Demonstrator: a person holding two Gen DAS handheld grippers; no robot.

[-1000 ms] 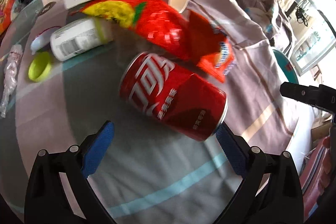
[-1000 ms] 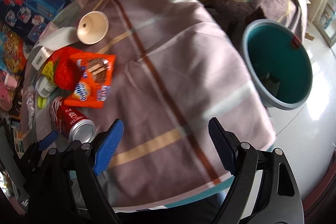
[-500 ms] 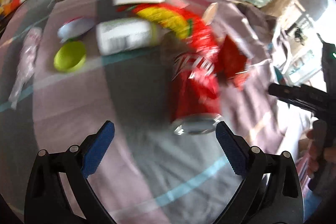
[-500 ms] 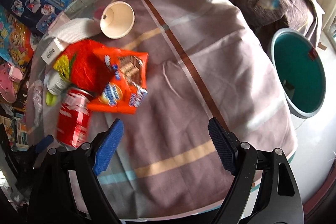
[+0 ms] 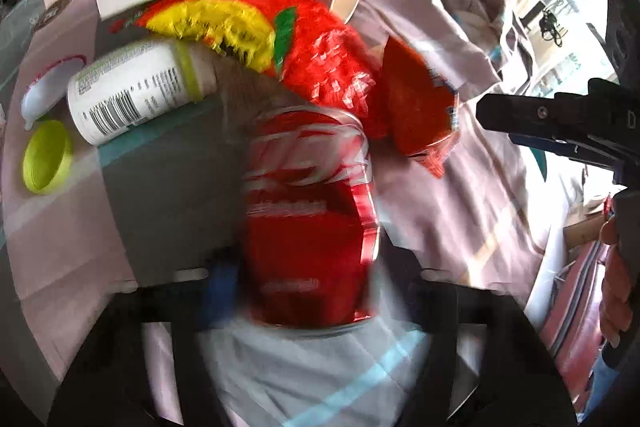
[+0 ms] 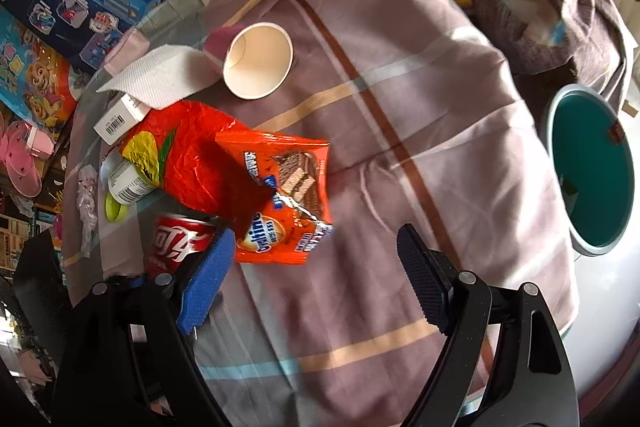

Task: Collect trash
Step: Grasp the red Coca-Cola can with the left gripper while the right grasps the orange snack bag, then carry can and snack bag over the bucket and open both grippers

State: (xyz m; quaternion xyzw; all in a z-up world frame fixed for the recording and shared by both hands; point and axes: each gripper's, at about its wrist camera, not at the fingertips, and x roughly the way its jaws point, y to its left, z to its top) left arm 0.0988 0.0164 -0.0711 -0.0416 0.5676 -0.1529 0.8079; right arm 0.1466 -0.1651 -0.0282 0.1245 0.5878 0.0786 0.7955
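Observation:
A red soda can (image 5: 308,227) lies on the checked tablecloth, between the fingers of my left gripper (image 5: 312,279). The jaws are closing, and the blue left pad (image 5: 222,287) sits against the can's side; the picture is blurred by motion. Behind the can lie a red chip bag (image 5: 320,67) and an orange wafer packet (image 6: 284,195). My right gripper (image 6: 314,251) hangs open above the cloth just in front of the wafer packet, with nothing between its fingers. The can (image 6: 176,243) shows beside its left pad.
A paper cup (image 6: 258,61) lies on its side, with a white napkin (image 6: 160,75) and a white box (image 6: 120,117) to its left. A white bottle (image 5: 136,95) and a green lid (image 5: 46,157) lie left of the can. A teal bin (image 6: 588,171) stands on the floor to the right.
My left gripper has moved forward over the can and its jaws have narrowed around it. The right gripper has moved left towards the trash, so the bin now sits at the right edge.

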